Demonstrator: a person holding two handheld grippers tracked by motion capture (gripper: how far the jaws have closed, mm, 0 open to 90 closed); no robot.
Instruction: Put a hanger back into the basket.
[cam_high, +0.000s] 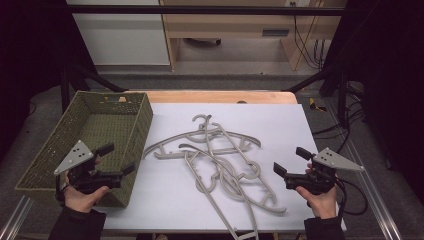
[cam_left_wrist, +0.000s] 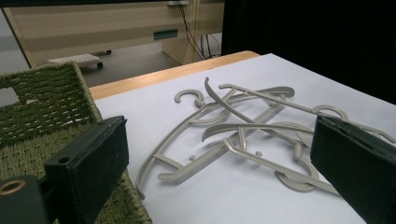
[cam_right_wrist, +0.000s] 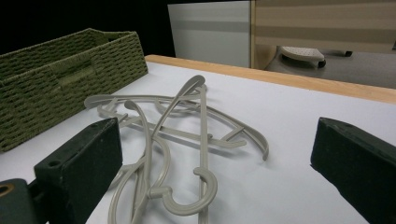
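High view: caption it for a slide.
Two open grippers, left and right, flank tangled grey hangers beside an empty green basket.

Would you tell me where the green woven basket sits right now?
In the high view, the basket sits at the table's left edge, beside the hangers.

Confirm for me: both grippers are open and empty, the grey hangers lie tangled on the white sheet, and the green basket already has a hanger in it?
Not quite. The green basket holds no hanger, as the high view shows. The rest stands: the left gripper and right gripper are open and empty, and the grey hangers lie tangled on the white sheet.
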